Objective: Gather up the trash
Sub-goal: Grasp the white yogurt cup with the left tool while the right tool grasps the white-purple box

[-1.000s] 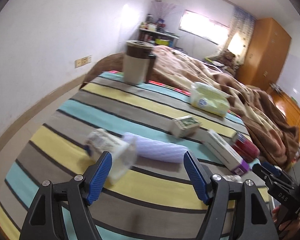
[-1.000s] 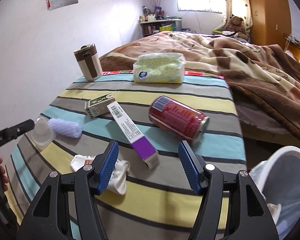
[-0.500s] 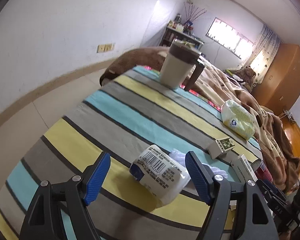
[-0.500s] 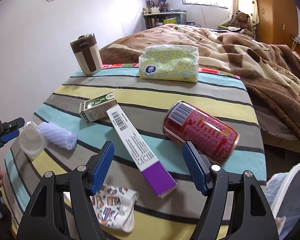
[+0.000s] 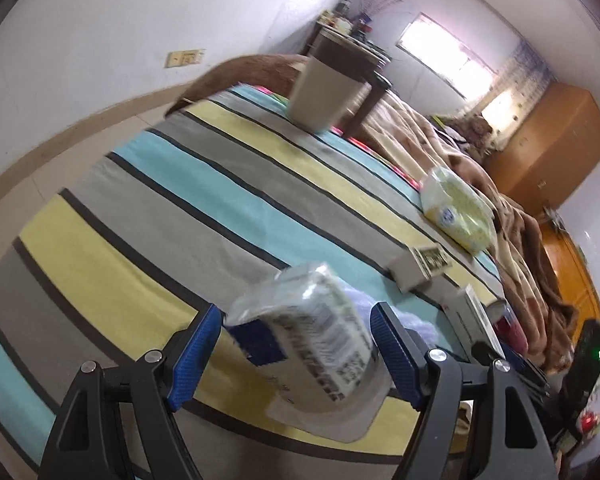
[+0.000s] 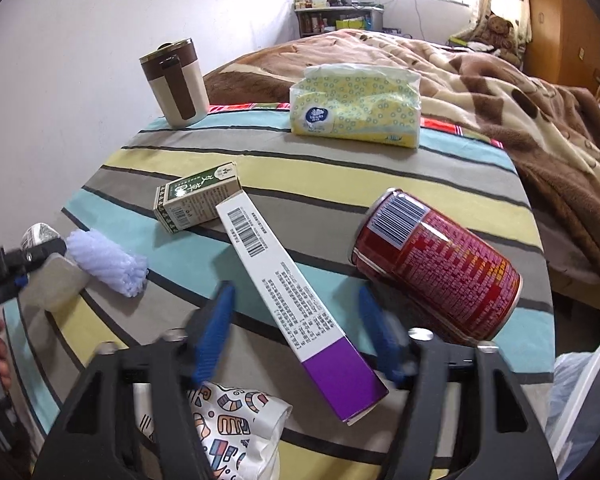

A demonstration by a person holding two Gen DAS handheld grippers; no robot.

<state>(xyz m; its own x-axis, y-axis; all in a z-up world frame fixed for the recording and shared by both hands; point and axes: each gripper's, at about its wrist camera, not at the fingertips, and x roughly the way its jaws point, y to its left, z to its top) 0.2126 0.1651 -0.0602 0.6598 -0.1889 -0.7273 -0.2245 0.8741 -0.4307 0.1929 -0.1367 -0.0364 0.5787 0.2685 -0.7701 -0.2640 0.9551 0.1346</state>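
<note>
Blurred clear plastic cup lies tipped between the left hand-held gripper pads, near the striped desk edge; contact unclear, jaws apart. Right hand-held gripper, motion-smeared, jaws just closing, straddles the long purple-ended box, untouched. Patterned wrapper partly hidden beneath it.
</note>
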